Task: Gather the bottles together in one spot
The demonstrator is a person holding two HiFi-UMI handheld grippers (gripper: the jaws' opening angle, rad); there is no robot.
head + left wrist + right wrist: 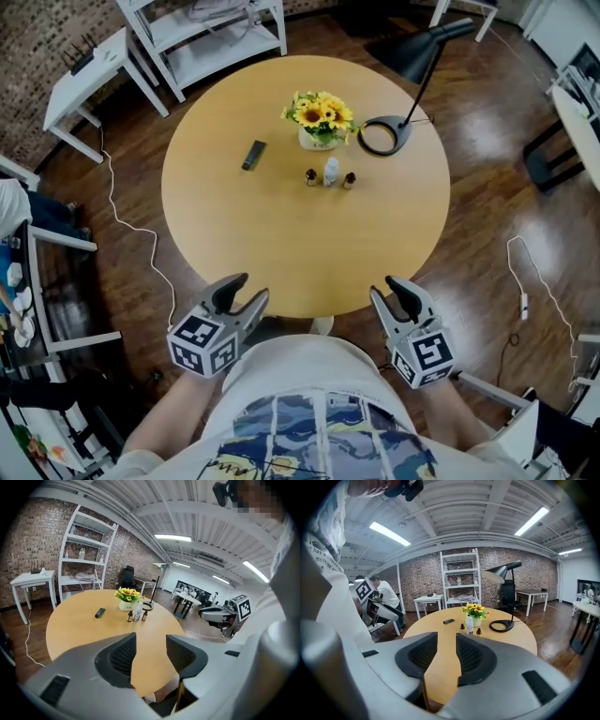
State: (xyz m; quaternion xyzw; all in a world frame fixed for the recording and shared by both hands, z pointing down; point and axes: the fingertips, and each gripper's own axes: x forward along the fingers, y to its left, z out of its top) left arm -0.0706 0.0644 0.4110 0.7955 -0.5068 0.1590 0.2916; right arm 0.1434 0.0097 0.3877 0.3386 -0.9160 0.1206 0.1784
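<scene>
- Round wooden bench (pixel 300 246); a person stands at its near edge.
- Bottles (pixel 330 175) stand in a short row on the far half of the bench, just near of the flower pot (pixel 319 139).
- White bottle (pixel 331 171) is in the middle, with the left brown bottle (pixel 310 176) and right brown bottle (pixel 349 180) just beside it. All are upright; can't tell if they touch.
- Lamp base (pixel 382 135), a black ring, lies right of the flower pot on the bench.
- Dark bar (pixel 253 155) lies flat left of the bottles, apart from them.
- Left tool (pixel 249 288) is at the near-left rim of the bench. Jaws are partly apart with nothing between them, only bench seen through the gap.
- Right tool (pixel 384 289) is at the near-right rim. Jaws are partly apart, a narrow gap, holding nothing.
- Both tools point far, toward the bottles, and are well apart from them.
</scene>
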